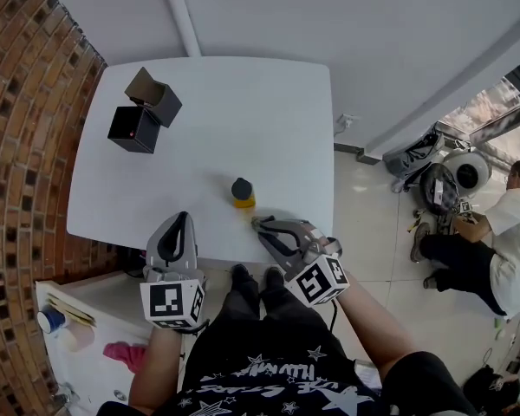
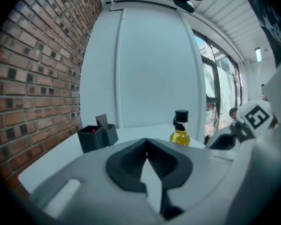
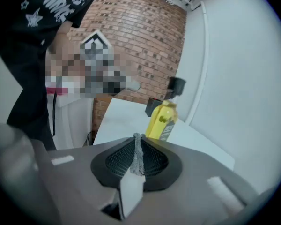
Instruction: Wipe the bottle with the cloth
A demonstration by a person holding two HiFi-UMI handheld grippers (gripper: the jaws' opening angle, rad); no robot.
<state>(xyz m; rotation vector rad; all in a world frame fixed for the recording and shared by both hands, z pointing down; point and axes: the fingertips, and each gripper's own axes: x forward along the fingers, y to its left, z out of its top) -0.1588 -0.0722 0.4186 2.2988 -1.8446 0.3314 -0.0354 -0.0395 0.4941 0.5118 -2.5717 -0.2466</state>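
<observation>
the white table (image 1: 243, 120) fills the middle of the head view, with a brick wall (image 1: 17, 146) along its 9 o'clock side and a pale wall beyond its 12 o'clock edge. off at 3 o'clock from the table, a person (image 1: 503, 241) sits low on the tiled floor beside some bags. a white cabinet (image 1: 78, 319) stands at 7 o'clock, below the table's near corner.

the left gripper (image 1: 180, 219) pokes over the table's 6 o'clock edge. in the left gripper view its tongs (image 2: 146, 149) are clenched pad to pad with nothing between them. the right gripper (image 1: 258, 224) reaches over the same edge, tilted onto its side. in the right gripper view its tongs (image 3: 138, 146) are pressed together on a narrow strip of grey woven cloth (image 3: 137, 156), of which only that pinched edge shows.

two black boxes (image 1: 134, 128) sit touching at the table's 10 o'clock, one with its lid flap up.

the bottle (image 1: 242, 192), yellow with a black cap, stands upright near the table's 6 o'clock edge. the right gripper's tips are close at its 5 o'clock without touching it, and the left gripper's tips lie further off at its 8 o'clock.
</observation>
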